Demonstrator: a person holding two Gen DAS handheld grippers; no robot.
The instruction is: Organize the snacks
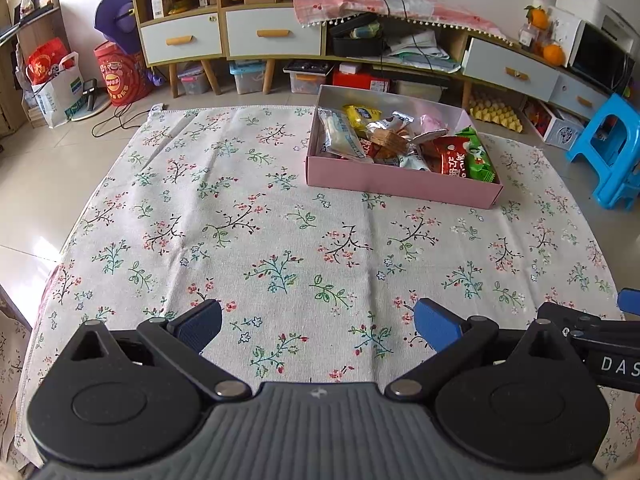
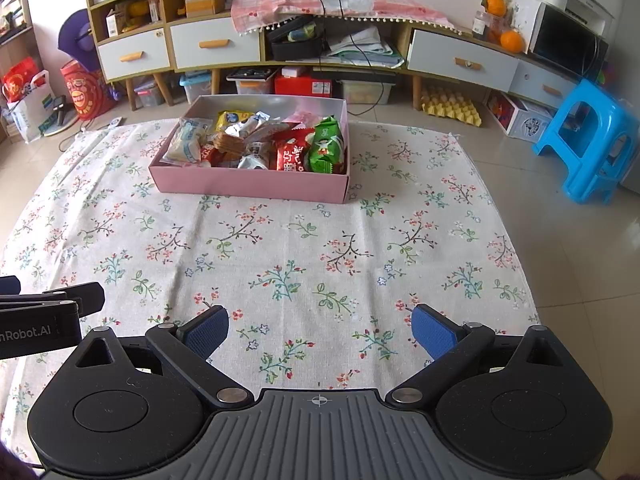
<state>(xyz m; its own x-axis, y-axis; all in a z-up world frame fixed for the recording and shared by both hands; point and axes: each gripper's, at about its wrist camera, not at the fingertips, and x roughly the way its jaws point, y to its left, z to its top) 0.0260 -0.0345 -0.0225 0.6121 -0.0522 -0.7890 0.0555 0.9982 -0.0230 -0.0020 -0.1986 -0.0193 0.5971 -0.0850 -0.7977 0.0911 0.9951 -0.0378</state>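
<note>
A pink box stands on the far part of the floral cloth, filled with several snack packets. Among them are a red packet, a green packet, a pale blue-white packet and a yellow packet. My left gripper hovers open over the near cloth, nothing between its blue pads. My right gripper is open too, empty, well short of the box. Each gripper's side shows at the other view's edge.
The floral cloth lies on a tiled floor. Behind the box runs a low cabinet with drawers, bins beneath. A blue plastic stool stands at right, an egg tray beside it.
</note>
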